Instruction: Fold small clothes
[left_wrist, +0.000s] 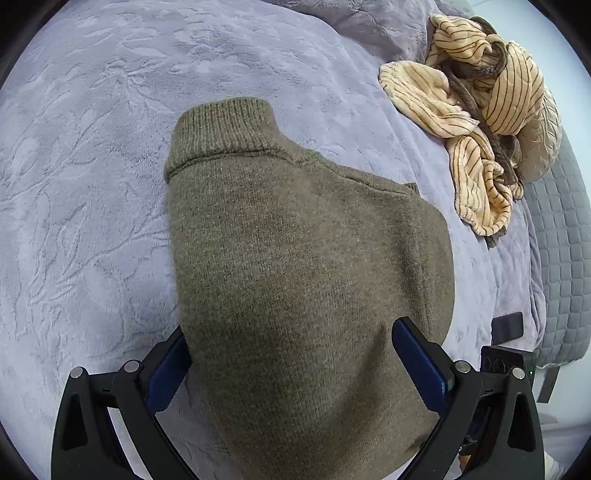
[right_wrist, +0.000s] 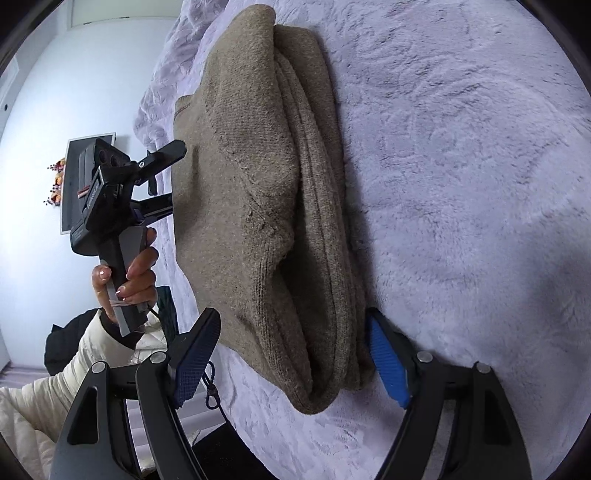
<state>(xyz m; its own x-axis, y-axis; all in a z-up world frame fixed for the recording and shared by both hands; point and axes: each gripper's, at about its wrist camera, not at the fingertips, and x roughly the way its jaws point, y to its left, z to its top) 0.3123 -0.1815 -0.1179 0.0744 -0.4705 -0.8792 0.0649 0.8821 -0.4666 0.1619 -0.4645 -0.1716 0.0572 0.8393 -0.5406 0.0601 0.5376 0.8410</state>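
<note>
A small olive-brown knit sweater (left_wrist: 306, 258) lies folded on the lavender plush blanket (left_wrist: 92, 184), collar away from me in the left wrist view. My left gripper (left_wrist: 291, 354) is open, its blue-padded fingers straddling the sweater's near end. In the right wrist view the sweater (right_wrist: 266, 184) shows stacked folded layers. My right gripper (right_wrist: 295, 354) is open around the sweater's near end, one finger on each side. The left gripper (right_wrist: 162, 177) shows there at the sweater's left edge, held by a hand.
A crumpled tan striped garment (left_wrist: 476, 122) lies at the blanket's far right, near the edge. A grey quilted cover (left_wrist: 561, 258) hangs at the right. A person's white sleeve (right_wrist: 74, 362) and a wall picture (right_wrist: 74, 177) are at left in the right wrist view.
</note>
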